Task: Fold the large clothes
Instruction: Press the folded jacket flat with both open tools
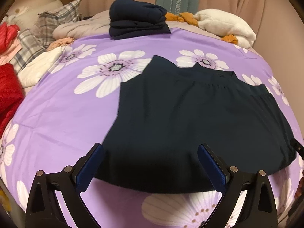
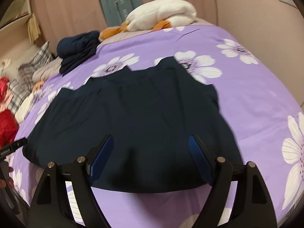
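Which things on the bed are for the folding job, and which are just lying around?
For the job:
dark garment spread flat
folded dark pile
left gripper and right gripper, both open

Just lying about:
white plush toy
plaid pillow
red clothes
flowered bedspread

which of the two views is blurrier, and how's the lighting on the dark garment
The right wrist view is blurrier: the flat dark navy garment and the purple flowered bedspread smear at their edges. The left wrist view is sharper, and the garment there reads nearly black, with a deep shadow at its near hem. Both views bulge with fisheye distortion and darken at the corners.
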Action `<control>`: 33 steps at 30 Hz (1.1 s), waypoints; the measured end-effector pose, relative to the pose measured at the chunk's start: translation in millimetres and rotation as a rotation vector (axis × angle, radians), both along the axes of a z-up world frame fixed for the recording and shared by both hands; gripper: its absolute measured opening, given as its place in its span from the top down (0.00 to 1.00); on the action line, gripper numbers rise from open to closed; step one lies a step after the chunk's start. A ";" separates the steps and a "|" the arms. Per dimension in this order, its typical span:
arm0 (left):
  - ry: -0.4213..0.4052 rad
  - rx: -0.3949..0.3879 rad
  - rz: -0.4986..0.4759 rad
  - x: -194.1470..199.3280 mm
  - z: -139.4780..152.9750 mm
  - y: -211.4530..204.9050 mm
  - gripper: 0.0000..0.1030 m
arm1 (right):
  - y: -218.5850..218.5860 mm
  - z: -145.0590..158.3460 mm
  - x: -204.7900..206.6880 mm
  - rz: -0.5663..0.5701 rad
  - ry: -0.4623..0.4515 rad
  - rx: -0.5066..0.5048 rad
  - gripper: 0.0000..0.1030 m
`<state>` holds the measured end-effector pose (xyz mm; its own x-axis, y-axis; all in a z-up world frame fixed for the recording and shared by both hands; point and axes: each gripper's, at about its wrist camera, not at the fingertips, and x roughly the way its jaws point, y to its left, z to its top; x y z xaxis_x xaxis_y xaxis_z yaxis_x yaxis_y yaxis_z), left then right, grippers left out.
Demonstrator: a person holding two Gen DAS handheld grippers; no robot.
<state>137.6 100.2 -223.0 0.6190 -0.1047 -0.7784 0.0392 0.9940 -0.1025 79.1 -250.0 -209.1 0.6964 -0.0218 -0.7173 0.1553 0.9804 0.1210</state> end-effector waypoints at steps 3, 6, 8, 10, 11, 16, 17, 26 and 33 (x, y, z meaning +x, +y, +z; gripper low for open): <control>0.008 0.008 -0.013 4.9 -5.6 -8.0 0.04 | 9.0 -7.7 5.5 0.023 0.018 -0.018 0.21; 0.018 0.019 -0.026 7.8 -12.5 -13.8 0.04 | 11.4 -15.7 11.7 0.024 0.043 -0.027 0.21; 0.033 0.030 -0.034 10.4 -19.0 -17.3 0.04 | 9.7 -21.7 14.3 0.018 0.064 -0.034 0.21; 0.043 0.040 -0.039 11.6 -24.2 -19.3 0.04 | 8.7 -26.9 14.4 0.013 0.081 -0.039 0.21; 0.045 0.040 -0.041 11.5 -25.4 -19.2 0.04 | 7.7 -30.0 14.5 0.011 0.088 -0.043 0.21; 0.061 0.042 -0.046 13.5 -32.6 -19.5 0.02 | 4.6 -36.8 14.6 0.014 0.103 -0.061 0.18; 0.067 0.045 -0.049 14.0 -34.8 -20.0 0.01 | 3.8 -37.6 15.2 0.014 0.106 -0.062 0.18; 0.074 0.037 -0.060 13.0 -39.4 -17.4 0.01 | -7.8 -41.1 12.5 -0.005 0.116 -0.053 0.17; 0.079 0.047 -0.046 8.9 -36.9 -14.5 0.01 | -20.0 -37.8 2.2 -0.034 0.117 -0.048 0.17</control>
